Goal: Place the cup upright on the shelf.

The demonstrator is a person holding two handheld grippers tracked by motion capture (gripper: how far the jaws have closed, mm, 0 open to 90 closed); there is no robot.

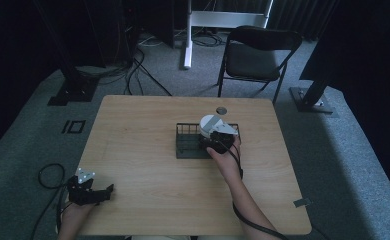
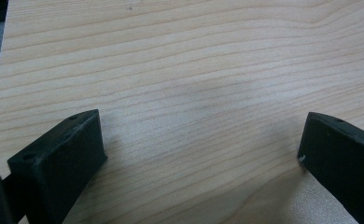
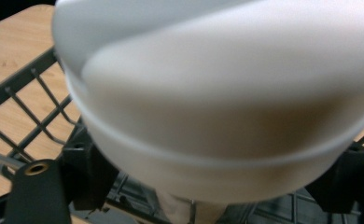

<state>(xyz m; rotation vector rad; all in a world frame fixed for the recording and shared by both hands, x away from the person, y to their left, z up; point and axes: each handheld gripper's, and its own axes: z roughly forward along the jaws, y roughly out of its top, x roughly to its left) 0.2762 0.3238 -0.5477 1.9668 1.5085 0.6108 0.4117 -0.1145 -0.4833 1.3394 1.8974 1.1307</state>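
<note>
Wood table (image 1: pixel 148 165) on grey carpet (image 1: pixel 28 145) (dim room): left gripper (image 1: pixel 95 192) gapes empty, right gripper (image 1: pixel 217 142) seemingly clasps white cup (image 1: pixel 209 123)

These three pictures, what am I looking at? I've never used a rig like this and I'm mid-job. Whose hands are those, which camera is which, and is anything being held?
A person sits at a wooden table with a hand-held two-jaw gripper in each hand. The high view looks down from above their side. The other two views ride on the grippers and look along the black jaws. The left gripper rests near the table's near left corner, its jaws wide apart over bare wood, holding nothing. The right gripper is over a dark wire rack at mid-table and grips a white cup-like object, which looms close in the right gripper view. A small round thing lies beyond the rack; I cannot tell what it is.
</note>
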